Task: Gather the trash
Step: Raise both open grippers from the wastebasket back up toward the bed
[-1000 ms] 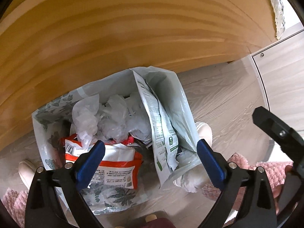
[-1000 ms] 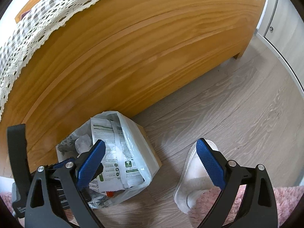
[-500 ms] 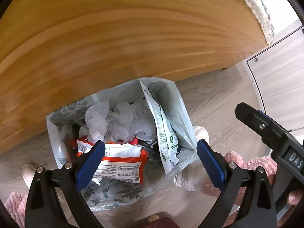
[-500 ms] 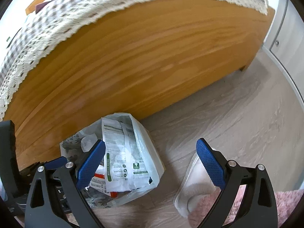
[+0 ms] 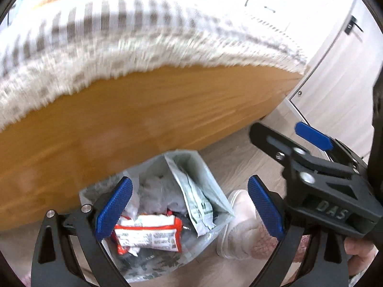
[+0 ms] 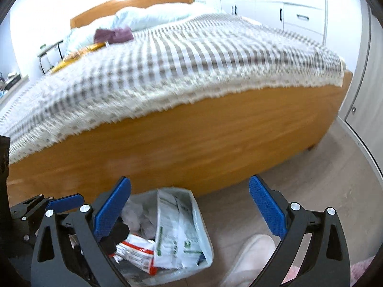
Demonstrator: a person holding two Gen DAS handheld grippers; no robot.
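A clear trash bag [image 5: 215,196] with a leaf print stands open on the floor against the wooden bed frame. Inside lie a red and white snack wrapper [image 5: 148,236], a green and white packet [image 5: 196,203] and crumpled clear plastic [image 5: 158,191]. My left gripper [image 5: 190,206] hangs open above the bag with nothing between its fingers. The right gripper [image 6: 190,209] is open and empty too, above and right of the same bag [image 6: 203,246]. On the bed's far side lie yellow wrappers [image 6: 79,55] near a purple cloth [image 6: 113,34].
The bed [image 6: 191,55] carries a checked cover with a lace edge and pillows. A white slipper [image 6: 249,260] and a pink rug [image 5: 265,244] lie right of the bag. White cabinets [image 6: 299,16] stand beyond the bed, a side table [image 6: 49,52] at far left.
Both grippers have risen and tilted up, away from the bag. The bed top and room have come into view, and the bag looks smaller and lower.
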